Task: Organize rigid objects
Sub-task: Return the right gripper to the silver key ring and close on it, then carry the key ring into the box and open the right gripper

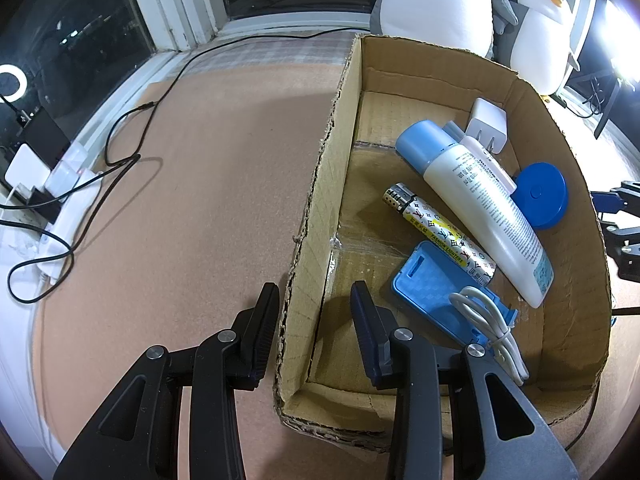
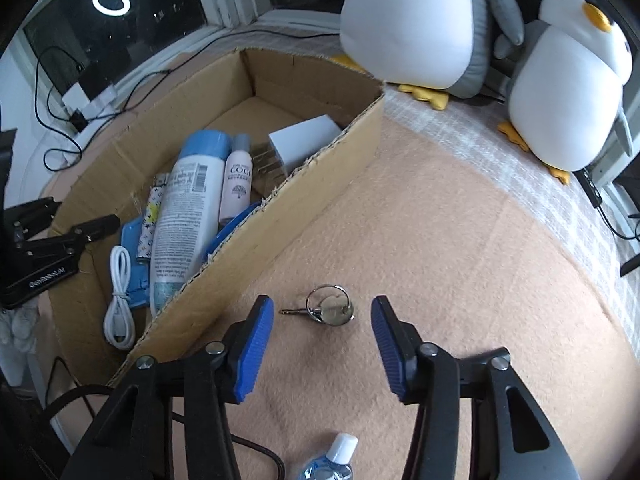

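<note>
Cardboard box (image 1: pixel 568 184): open brown carton on the desk, left hand-held gripper (image 1: pixel 314 320) clamped on its wall.
Packed: white blue-capped bottle (image 1: pixel 480 200), patterned lighter (image 1: pixel 440 232), blue case (image 1: pixel 436 292).
Left: small metal key on ring (image 2: pixel 328 309), beside box, between the right hand-held gripper (image 2: pixel 322 338)'s parted fingers, untouched.

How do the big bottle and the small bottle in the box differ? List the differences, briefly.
The big bottle is far longer and thicker than the small bottle. The big bottle has a blue cap; the small bottle has a grey one. The big bottle's body is white, the small bottle's pale pink. Both lie side by side in the box, caps toward its far end.
</note>
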`<state>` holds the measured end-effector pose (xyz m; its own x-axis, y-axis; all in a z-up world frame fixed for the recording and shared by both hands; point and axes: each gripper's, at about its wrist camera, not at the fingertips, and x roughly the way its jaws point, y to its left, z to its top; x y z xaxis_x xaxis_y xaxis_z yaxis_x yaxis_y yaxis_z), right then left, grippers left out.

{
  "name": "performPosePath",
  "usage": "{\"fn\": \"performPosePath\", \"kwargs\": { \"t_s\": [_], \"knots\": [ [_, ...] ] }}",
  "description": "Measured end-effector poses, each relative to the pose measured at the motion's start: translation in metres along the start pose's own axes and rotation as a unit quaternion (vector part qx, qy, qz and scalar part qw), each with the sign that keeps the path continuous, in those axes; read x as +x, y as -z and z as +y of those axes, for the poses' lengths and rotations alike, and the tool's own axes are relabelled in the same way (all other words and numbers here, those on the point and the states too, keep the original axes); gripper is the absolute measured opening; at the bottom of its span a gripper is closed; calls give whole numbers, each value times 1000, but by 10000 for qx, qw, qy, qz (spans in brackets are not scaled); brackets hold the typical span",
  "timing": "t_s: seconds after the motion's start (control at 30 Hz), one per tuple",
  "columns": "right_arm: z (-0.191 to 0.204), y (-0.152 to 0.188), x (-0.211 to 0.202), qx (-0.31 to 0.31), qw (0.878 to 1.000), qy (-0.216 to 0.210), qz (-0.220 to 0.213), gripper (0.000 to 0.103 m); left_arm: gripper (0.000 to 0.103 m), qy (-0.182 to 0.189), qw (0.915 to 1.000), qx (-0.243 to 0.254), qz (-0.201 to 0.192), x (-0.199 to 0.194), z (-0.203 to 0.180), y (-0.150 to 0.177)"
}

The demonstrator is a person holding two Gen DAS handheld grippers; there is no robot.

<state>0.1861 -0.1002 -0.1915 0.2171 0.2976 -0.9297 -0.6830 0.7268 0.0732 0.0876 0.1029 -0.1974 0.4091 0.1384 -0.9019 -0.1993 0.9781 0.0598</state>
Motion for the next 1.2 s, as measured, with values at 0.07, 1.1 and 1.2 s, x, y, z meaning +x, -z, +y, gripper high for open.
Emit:
{"fn": "performPosePath", "kwargs": {
  "t_s": [0.07, 1.1, 1.2],
  "knots": [
    [2, -1, 4, -40, 10000, 24, 25, 45, 36, 7, 10000, -6, 2, 0, 0, 0],
    [1, -6, 15, -71, 9997, 171, 143, 25, 36, 7, 10000, -8, 2, 1, 1, 0],
    [3, -4, 13, -119, 9997, 203, 118, 24, 36, 7, 10000, -8, 1, 1, 1, 0]
  ]
}}
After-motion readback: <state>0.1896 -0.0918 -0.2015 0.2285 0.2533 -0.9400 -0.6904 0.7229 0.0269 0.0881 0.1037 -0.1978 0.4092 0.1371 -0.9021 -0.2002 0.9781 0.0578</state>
